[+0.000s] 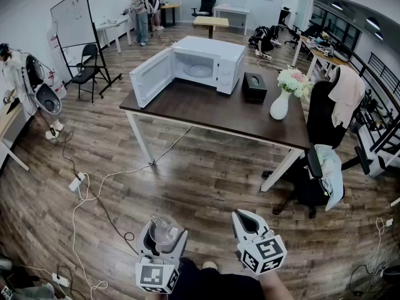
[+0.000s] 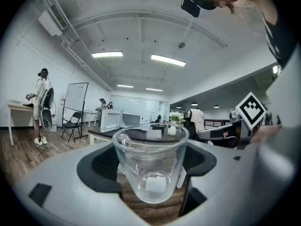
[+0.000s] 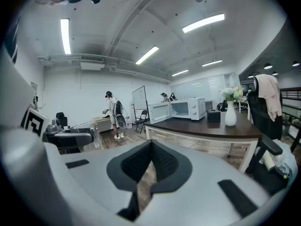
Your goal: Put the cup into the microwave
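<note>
A clear glass cup (image 2: 149,166) with a handle stands upright between the dark pads of my left gripper (image 2: 150,168), which is shut on it. From above the cup (image 1: 161,231) shows in that gripper (image 1: 162,235) at the bottom of the head view, well short of the table. My right gripper (image 1: 245,222) is beside it, shut with nothing in it; its pads (image 3: 162,161) meet in the right gripper view (image 3: 149,161). The white microwave (image 1: 201,62) stands on the dark table (image 1: 250,120) with its door (image 1: 150,77) swung open to the left. The microwave (image 3: 188,109) also shows far off.
A black tissue box (image 1: 254,86) and a white vase of flowers (image 1: 281,102) stand right of the microwave. A black chair with cloth (image 1: 322,167) is at the table's right end. Cables and a power strip (image 1: 76,181) lie on the wood floor. People stand at the left and back.
</note>
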`<state>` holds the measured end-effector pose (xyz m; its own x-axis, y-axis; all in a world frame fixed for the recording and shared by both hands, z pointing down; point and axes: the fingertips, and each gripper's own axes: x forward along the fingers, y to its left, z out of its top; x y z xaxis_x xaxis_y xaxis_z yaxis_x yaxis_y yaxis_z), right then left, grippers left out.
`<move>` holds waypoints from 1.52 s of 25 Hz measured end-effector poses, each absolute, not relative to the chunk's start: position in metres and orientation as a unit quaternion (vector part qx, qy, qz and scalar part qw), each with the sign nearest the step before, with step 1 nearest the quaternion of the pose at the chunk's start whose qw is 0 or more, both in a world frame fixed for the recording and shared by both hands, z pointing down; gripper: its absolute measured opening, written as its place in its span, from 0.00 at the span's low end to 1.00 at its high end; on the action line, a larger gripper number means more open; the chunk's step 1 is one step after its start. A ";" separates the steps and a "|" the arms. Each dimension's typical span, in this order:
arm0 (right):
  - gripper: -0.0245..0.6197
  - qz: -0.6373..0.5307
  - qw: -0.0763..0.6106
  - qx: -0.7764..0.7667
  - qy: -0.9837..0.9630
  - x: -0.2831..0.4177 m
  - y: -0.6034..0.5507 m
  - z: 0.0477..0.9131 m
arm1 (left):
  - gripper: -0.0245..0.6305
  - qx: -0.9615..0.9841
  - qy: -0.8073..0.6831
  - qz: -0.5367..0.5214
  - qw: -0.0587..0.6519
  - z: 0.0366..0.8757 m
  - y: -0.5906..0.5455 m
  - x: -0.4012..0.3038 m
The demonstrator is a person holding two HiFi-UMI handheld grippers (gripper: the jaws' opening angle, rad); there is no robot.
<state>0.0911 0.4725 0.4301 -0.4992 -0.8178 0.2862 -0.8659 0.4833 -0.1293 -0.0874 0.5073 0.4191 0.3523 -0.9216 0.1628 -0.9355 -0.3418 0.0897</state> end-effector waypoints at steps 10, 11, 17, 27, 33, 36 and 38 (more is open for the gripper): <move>0.03 0.125 0.073 0.514 -0.846 0.114 0.503 0.415 | 0.63 0.815 -0.572 0.036 0.082 0.406 0.546 -0.070; 0.03 0.125 0.071 0.515 -0.845 0.115 0.504 0.415 | 0.63 0.815 -0.573 0.035 0.082 0.406 0.547 -0.069; 0.03 0.125 0.063 0.512 -0.847 0.117 0.506 0.410 | 0.63 0.815 -0.574 0.036 0.070 0.402 0.550 -0.061; 0.03 0.133 0.086 0.512 -0.844 0.131 0.506 0.420 | 0.63 0.817 -0.572 0.043 0.065 0.399 0.556 -0.053; 0.03 0.149 0.098 0.510 -0.841 0.136 0.490 0.430 | 0.63 0.815 -0.573 0.051 0.069 0.403 0.541 -0.053; 0.03 0.151 0.104 0.511 -0.840 0.135 0.475 0.432 | 0.63 0.815 -0.573 0.049 0.069 0.400 0.526 -0.058; 0.03 0.153 0.106 0.512 -0.839 0.135 0.462 0.433 | 0.63 0.816 -0.572 0.048 0.068 0.398 0.512 -0.059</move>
